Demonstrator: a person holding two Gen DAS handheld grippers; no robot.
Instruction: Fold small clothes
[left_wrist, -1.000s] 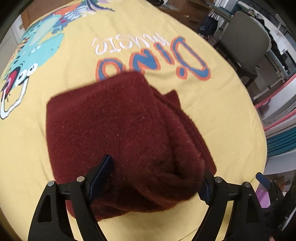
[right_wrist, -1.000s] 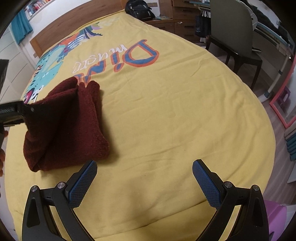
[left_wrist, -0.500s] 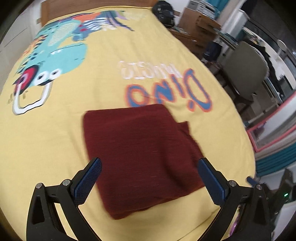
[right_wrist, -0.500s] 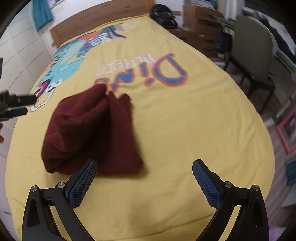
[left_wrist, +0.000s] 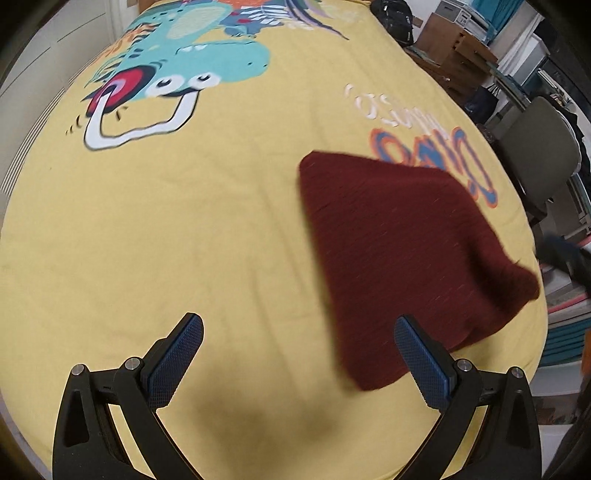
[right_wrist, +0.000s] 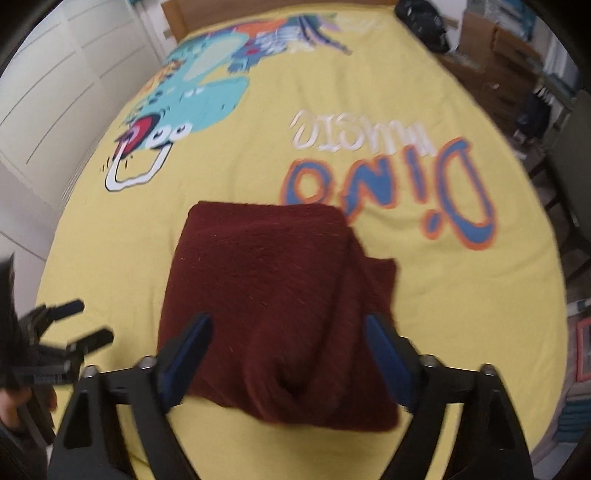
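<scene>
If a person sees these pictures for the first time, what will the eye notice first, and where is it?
First comes the dark red folded garment, lying on the bright yellow bedspread and partly covering its blue "Dino" lettering. Next is the teal cartoon dinosaur printed toward the far end of the bed. The right gripper is closing with the garment's near edge between its jaws, while the left gripper is wide open above bare spread beside it.

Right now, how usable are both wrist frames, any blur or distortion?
Left wrist view: strong fisheye bulge, maroon garment motion-smeared, left gripper pads sharp. Right wrist view: blurrier overall, bedspread lettering and right gripper soft; its jaws are closing around the garment.
</scene>
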